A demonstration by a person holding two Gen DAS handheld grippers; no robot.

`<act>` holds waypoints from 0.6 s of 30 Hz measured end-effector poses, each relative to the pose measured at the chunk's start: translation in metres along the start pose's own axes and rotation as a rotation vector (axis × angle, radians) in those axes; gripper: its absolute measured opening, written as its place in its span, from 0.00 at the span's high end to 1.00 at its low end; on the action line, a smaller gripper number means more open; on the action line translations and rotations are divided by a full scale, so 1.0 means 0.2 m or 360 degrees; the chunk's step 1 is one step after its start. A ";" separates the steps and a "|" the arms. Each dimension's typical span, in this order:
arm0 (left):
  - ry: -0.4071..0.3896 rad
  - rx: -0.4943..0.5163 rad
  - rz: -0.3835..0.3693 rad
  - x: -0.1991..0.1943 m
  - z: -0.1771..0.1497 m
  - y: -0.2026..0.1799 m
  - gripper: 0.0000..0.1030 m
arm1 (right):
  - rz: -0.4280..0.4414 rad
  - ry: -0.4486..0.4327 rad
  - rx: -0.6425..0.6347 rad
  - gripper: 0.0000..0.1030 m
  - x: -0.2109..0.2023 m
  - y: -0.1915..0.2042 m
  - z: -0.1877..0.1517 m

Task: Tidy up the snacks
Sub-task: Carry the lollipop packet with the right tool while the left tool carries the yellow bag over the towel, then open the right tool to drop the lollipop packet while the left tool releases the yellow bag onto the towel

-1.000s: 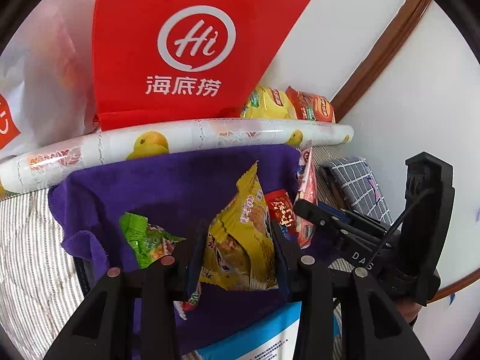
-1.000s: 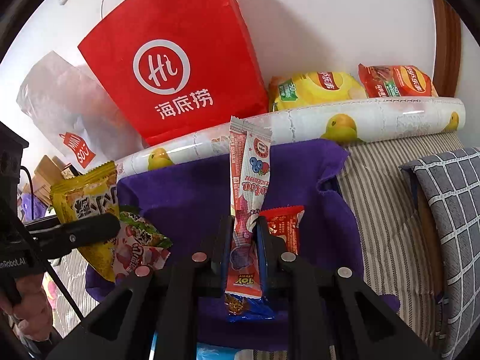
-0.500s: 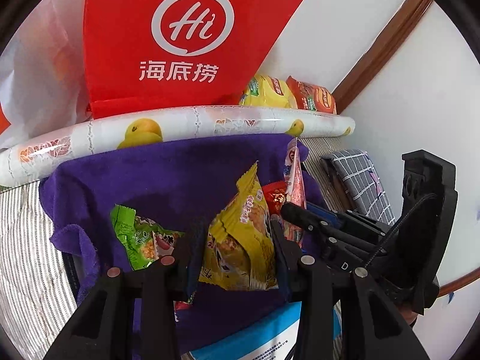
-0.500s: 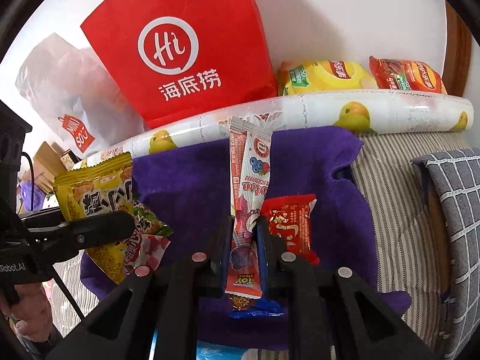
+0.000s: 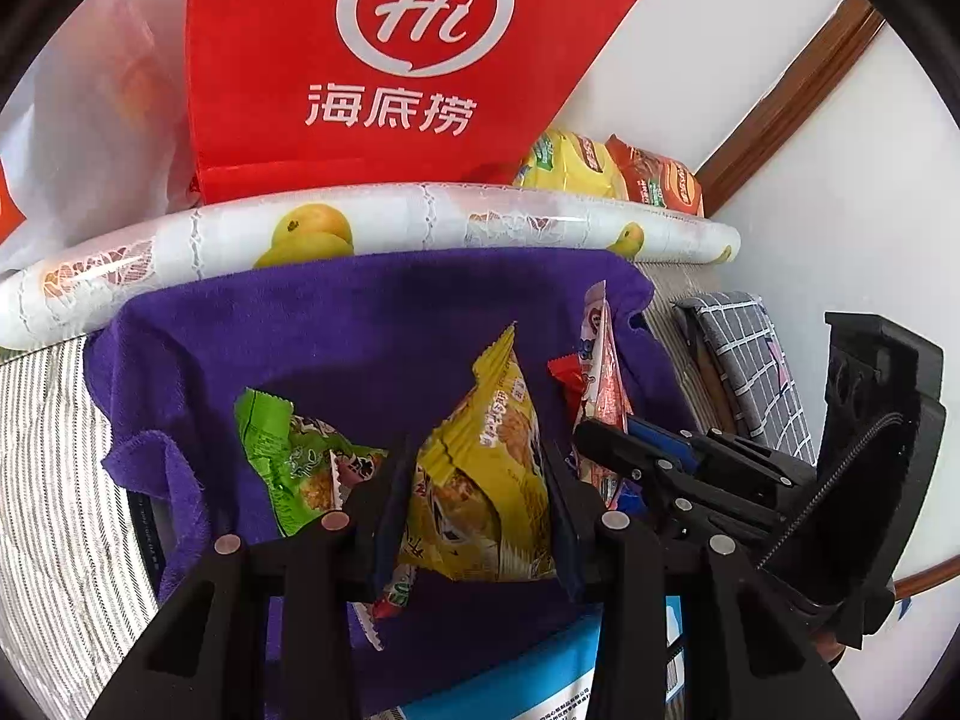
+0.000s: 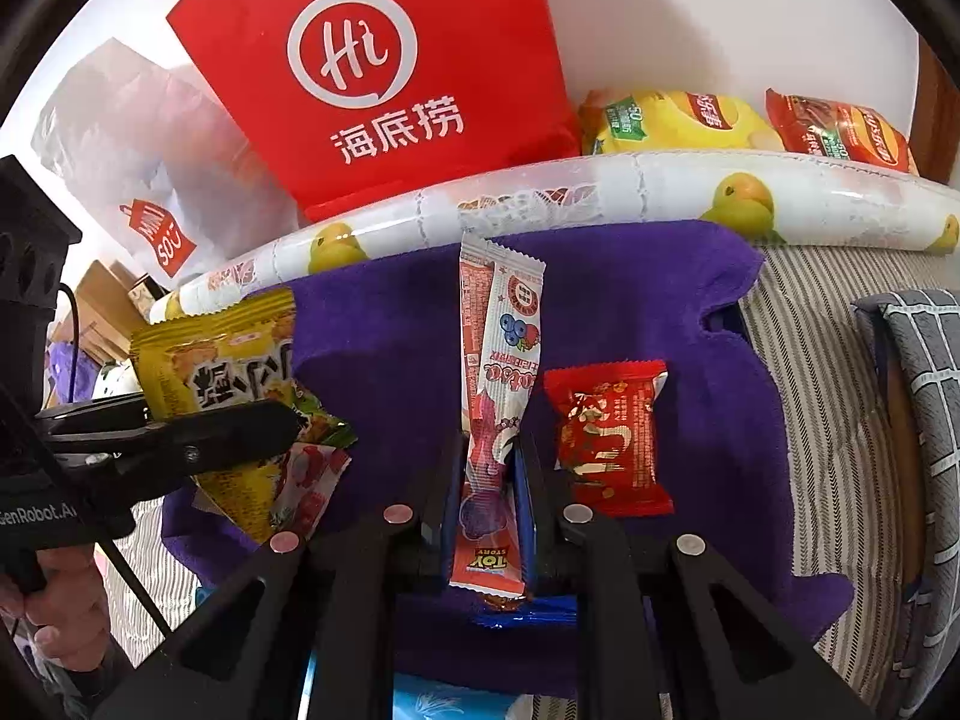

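My left gripper (image 5: pixel 477 468) is shut on a yellow snack packet (image 5: pixel 486 480) and holds it above the purple cloth (image 5: pixel 336 324). My right gripper (image 6: pixel 489 456) is shut on a long pink-and-white candy stick packet (image 6: pixel 498 360), held upright over the same cloth. A green packet (image 5: pixel 288 450) lies on the cloth left of my left gripper. A red packet (image 6: pixel 606 438) lies on the cloth right of my right gripper. The left gripper with its yellow packet also shows in the right wrist view (image 6: pixel 198 438), and the right gripper shows in the left wrist view (image 5: pixel 606 438).
A red paper bag (image 6: pixel 396 78) stands behind a fruit-print roll (image 6: pixel 660 192) at the cloth's far edge. Yellow (image 6: pixel 672 120) and red (image 6: pixel 840 132) chip bags lie behind the roll. A checked grey cushion (image 6: pixel 924 420) is at the right. A blue-and-white sheet (image 5: pixel 558 672) lies near me.
Both grippers have moved forward toward the red bag with their packets still held. The red packet on the cloth now shows fully beside my right gripper.
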State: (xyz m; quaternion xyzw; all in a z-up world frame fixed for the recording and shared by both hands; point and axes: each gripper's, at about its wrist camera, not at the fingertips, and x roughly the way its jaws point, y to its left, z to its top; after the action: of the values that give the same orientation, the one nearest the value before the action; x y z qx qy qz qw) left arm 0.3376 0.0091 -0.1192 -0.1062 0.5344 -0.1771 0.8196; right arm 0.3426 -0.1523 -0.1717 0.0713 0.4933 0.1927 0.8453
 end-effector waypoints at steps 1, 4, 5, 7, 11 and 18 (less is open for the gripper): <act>0.0005 0.0000 0.0001 0.00 0.00 0.00 0.62 | -0.0001 0.0003 0.0000 0.84 0.00 0.00 0.00; 0.0023 -0.0017 0.0013 0.02 0.00 0.01 0.62 | 0.0003 0.0019 -0.0004 0.83 0.01 0.00 0.00; 0.0030 -0.0020 0.0016 0.03 0.00 0.01 0.62 | 0.0003 0.0022 -0.0007 0.83 0.01 0.00 0.00; 0.0037 -0.0027 0.0024 0.04 0.00 0.01 0.62 | 0.0003 0.0028 -0.0019 0.83 0.01 0.01 0.01; 0.0060 -0.0042 0.0030 0.05 0.00 0.01 0.62 | -0.0004 0.0034 -0.0031 0.82 0.01 0.01 0.01; 0.0091 -0.0063 0.0038 0.07 -0.01 0.02 0.62 | -0.0015 0.0042 -0.0034 0.81 0.02 0.02 0.02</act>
State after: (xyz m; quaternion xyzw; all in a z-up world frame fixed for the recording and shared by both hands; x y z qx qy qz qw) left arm 0.3420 0.0080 -0.1331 -0.1110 0.5623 -0.1597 0.8037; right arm 0.3467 -0.1475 -0.1726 0.0575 0.5026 0.1950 0.8403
